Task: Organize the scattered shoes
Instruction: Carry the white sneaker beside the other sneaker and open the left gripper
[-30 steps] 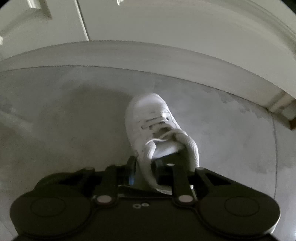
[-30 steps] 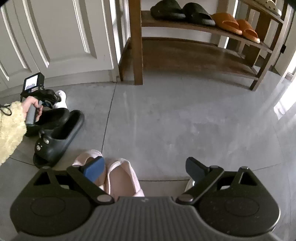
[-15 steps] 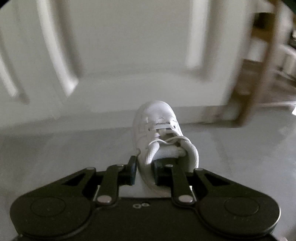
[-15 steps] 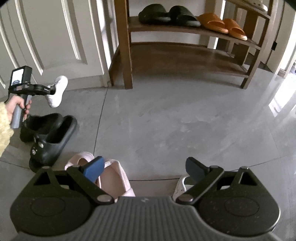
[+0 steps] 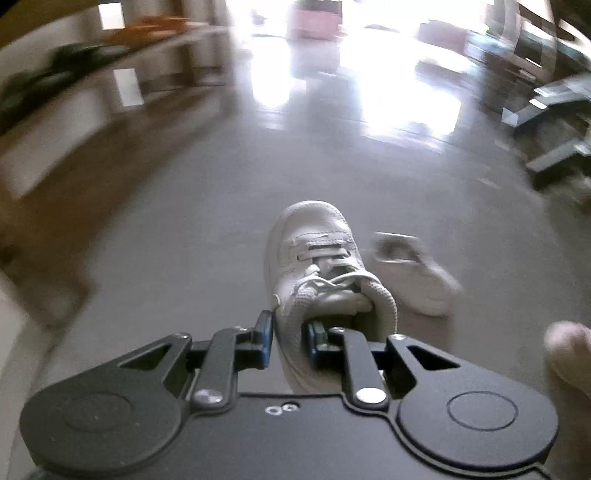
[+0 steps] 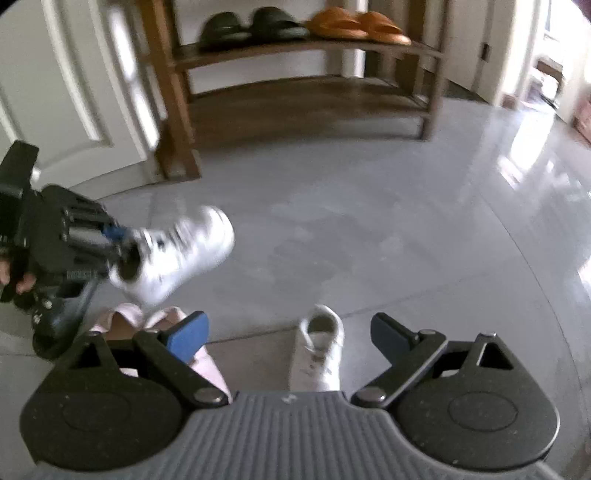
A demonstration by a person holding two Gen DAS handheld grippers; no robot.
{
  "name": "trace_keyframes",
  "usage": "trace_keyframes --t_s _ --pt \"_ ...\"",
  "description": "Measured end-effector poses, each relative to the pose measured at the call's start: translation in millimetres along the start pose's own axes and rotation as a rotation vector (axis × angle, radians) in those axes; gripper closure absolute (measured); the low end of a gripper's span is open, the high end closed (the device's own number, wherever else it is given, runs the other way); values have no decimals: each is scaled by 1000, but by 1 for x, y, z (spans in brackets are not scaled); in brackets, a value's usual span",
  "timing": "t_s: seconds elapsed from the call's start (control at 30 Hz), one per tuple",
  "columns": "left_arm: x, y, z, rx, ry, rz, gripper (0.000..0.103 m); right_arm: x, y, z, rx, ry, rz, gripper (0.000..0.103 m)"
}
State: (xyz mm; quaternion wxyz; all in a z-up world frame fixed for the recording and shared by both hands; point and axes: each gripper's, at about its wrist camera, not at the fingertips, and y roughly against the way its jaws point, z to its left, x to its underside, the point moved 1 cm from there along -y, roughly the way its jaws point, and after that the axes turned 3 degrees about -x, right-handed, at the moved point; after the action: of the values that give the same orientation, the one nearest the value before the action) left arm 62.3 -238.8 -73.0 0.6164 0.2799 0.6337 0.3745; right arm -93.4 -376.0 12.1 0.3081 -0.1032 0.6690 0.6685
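Grey floor [image 6: 369, 229] and white panelled door [image 6: 55, 92] around me.
The glossy floor throws back bright window glare at my far right; the door stands at my left, its baseboard meeting the floor.

We see a small white lace-up leather sneaker [image 5: 314, 254] hanging clear of the grey floor, toe forward, gripped at its collar. Its matching white sneaker [image 6: 319, 350] lies on the floor, near pale pink fabric slippers [image 6: 207, 365].

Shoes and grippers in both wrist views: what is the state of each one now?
Left gripper: shut on carried sneaker.
Carried sneaker: lifted off floor.
Right gripper: open, holding nothing.
Second white sneaker: lying on floor.
Pink slippers: on floor.
Orange slippers: on rack shelf.
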Motion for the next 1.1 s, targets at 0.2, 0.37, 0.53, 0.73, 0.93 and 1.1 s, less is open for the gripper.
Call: trace_keyframes --t_s 0.2,0.37,0.53,0.73,0.93,1.1 --pt "-7 -77 -42 75 -132 120 87 28 -13 -34 68 -65 74 7" --pt "-10 -91 -31 21 58 99 87 50 -24 -53 79 -109 143 7" --pt "0 -78 -16 -45 156 74 87 51 -32 -55 61 -111 164 7" --pt "-5 -84 -8 -131 124 156 84 46 -38 -42 17 -65 158 7" --pt "4 -126 -4 -219 188 276 45 45 -59 -31 -11 -31 181 7" --pt "10 -90 9 -235 341 192 41 45 -71 -23 -38 33 185 7"
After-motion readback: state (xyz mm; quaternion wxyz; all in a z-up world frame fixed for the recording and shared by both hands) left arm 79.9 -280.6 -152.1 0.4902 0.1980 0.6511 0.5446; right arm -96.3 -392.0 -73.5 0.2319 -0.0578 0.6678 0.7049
